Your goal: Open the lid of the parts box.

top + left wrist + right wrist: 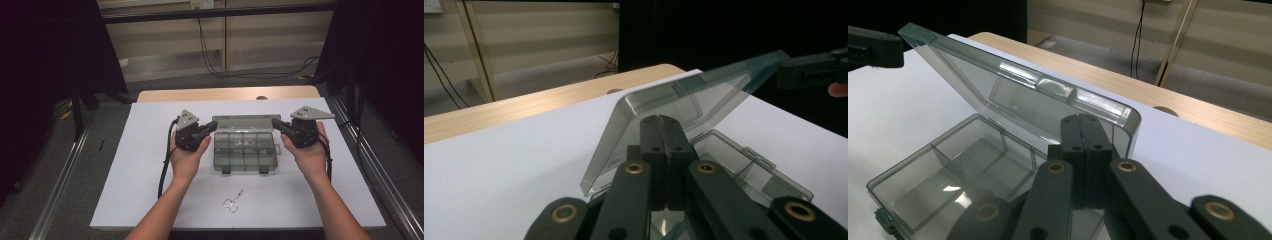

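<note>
**Both hand-held grippers at the ends of the open box lid**

Your left hand-held gripper [214, 126] sits at the left end of the smoky grey transparent plastic compartment box [244, 151], jaw tips at the left corner of its raised clear grey lid [243, 122]. In the left gripper view its own jaws [662, 120] are pressed together, no gap between them, tips right against the lid's [684, 107] inner face; whether any plastic is pinched between them you can't tell. Your right hand-held gripper [276, 123] mirrors it at the right end of the lid. In the right gripper view its jaws [1079, 118] are also together, tips at the lid's [1013, 82] rounded corner, just below the rim; again no telling if they pinch it.

The box stands mid-surface, on the white surface [150, 150], between your two hands. Lid tilted up and back on its far hinge, base open. Base split by dividers into compartments [948, 165]; two dark latches on the near edge [226, 170]. Something small lies in a far middle compartment, too blurred to name.

Small silver metal scissors [234, 200] lie on the surface nearer you than the box, well apart from both grippers. Left hand [187, 157] and right hand [310, 155] each wrap a gripper body; black cable [164, 165] trails off the left one.
</note>
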Motion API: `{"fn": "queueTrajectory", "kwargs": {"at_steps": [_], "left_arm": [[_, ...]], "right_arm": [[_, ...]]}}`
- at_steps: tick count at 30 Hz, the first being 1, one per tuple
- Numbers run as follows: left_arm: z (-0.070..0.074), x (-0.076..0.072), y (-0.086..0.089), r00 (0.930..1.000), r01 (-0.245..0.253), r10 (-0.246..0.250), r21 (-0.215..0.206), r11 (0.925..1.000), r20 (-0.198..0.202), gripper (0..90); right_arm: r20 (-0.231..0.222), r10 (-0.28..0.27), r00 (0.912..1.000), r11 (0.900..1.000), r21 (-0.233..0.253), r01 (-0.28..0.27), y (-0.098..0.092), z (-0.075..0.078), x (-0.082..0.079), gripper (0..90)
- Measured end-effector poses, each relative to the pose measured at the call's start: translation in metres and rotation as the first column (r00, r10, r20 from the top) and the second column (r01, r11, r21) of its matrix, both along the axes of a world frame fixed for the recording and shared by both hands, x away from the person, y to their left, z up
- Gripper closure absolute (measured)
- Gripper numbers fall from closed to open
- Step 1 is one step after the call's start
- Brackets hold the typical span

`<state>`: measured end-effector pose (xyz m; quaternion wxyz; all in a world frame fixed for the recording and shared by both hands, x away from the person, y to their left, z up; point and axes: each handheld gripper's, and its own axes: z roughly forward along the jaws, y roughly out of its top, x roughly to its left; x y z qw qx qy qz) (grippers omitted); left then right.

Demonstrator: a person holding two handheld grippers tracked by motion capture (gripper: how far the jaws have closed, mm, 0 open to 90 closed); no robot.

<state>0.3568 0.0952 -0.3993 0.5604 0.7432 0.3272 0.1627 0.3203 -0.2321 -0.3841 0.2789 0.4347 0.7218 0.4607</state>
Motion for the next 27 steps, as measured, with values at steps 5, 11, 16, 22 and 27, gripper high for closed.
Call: {"fn": "queueTrajectory", "kwargs": {"at_steps": [5,11,16,22,27], "left_arm": [[-0.003,-0.003,0.007,0.9997,-0.015,0.015,-0.004,0.9999,0.021,69.0],[-0.005,0.003,0.008,0.9973,-0.074,0.074,-0.018,0.9971,-0.006,12.1],[-0.020,0.023,0.007,0.9960,-0.070,0.068,-0.032,0.9970,-0.058,0.0],[-0.028,0.039,-0.004,0.9899,-0.065,0.064,-0.001,0.9979,-0.127,12.8],[-0.033,0.045,-0.009,0.9862,-0.066,0.068,0.017,0.9977,-0.151,26.6]], "right_arm": [[0.003,0.002,1.0000,1.000,-0.006,-0.002,0.000,0.002,0.003,90.0],[-0.002,0.008,1.0000,1.000,-0.003,-0.008,0.001,0.002,0.007,90.0],[-0.009,-0.003,1.0000,1.000,0.007,0.003,0.000,0.001,0.012,90.0],[-0.015,0.001,0.9999,1.000,0.001,-0.001,-0.001,0.001,0.017,90.0],[-0.018,0.007,0.9998,1.000,-0.006,-0.008,0.000,0.000,0.020,90.0]]}}
